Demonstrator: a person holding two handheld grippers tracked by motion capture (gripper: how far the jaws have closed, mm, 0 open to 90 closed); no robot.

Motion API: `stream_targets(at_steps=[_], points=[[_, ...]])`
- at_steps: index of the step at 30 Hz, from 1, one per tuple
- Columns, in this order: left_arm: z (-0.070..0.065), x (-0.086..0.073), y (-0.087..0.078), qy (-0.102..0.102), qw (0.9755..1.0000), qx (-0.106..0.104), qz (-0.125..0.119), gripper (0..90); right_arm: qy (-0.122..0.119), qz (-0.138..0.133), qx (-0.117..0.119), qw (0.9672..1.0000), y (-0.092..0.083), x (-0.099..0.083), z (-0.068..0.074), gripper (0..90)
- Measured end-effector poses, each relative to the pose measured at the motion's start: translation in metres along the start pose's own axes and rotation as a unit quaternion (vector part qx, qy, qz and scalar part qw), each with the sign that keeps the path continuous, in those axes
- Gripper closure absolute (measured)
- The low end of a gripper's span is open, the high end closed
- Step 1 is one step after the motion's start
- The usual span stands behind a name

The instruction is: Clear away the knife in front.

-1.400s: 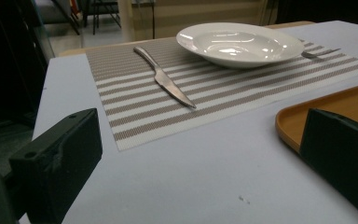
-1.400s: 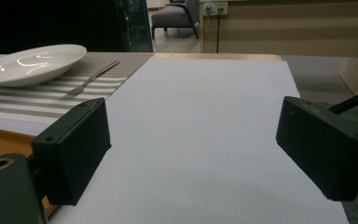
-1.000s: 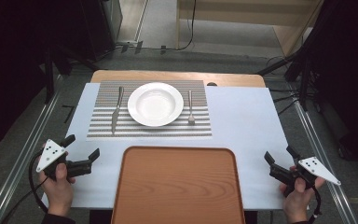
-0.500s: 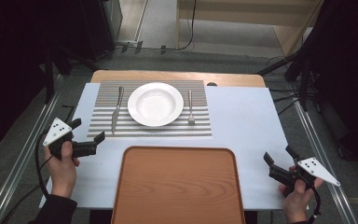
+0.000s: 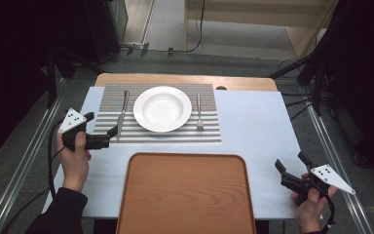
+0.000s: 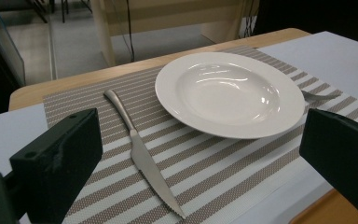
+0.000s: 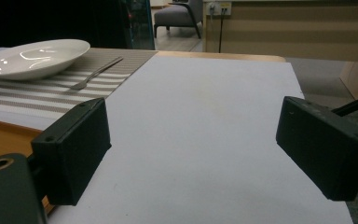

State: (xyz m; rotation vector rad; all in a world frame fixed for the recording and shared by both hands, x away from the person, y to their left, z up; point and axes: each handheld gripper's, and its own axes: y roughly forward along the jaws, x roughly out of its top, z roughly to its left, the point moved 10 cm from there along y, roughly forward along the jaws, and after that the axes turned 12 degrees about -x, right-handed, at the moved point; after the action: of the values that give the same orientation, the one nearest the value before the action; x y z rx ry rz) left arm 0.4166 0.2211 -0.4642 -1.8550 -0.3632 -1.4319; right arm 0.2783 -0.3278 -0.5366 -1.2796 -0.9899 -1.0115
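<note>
A white plate [image 5: 162, 108] [image 6: 228, 93] [image 7: 32, 57] sits in the middle of a striped placemat [image 5: 209, 134] [image 6: 223, 172]. A knife [image 5: 122, 113] [image 6: 142, 154] lies left of the plate, a fork [image 5: 199, 112] [image 7: 95, 72] [image 6: 319, 97] right of it. My left gripper [image 5: 106, 131] [image 6: 200, 158] hovers open at the placemat's left edge, its jaws level with the knife's blade end and pointing toward the plate, with nothing between them. My right gripper [image 5: 288, 166] [image 7: 193, 144] stands open over the white table cover at the front right, nothing in it.
A brown wooden tray [image 5: 185, 195] [image 6: 335, 212] [image 7: 0, 135] lies at the front middle. The white cover [image 5: 253, 126] overlays a wooden table [image 5: 185, 79]. Metal rails [image 5: 24, 161] run along both sides. A small dark object [image 5: 220, 88] rests at the back right of the placemat.
My left gripper has moved forward and rightward from the table's front left to the placemat's left edge beside the knife. The right gripper has stayed put.
</note>
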Motion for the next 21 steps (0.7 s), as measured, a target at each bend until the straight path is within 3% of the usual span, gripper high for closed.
stream_targets(at_steps=[11,21], points=[[0.014,0.004,0.015,-0.001,0.9996,0.004,0.028,0.0,0.001,0.004,0.002,1.0000,0.001,-0.001,0.001,9.0],[0.026,0.011,0.025,-0.021,0.9994,0.003,0.028,0.0,-0.003,0.011,-0.003,0.9999,0.004,-0.002,0.001,9.1]])
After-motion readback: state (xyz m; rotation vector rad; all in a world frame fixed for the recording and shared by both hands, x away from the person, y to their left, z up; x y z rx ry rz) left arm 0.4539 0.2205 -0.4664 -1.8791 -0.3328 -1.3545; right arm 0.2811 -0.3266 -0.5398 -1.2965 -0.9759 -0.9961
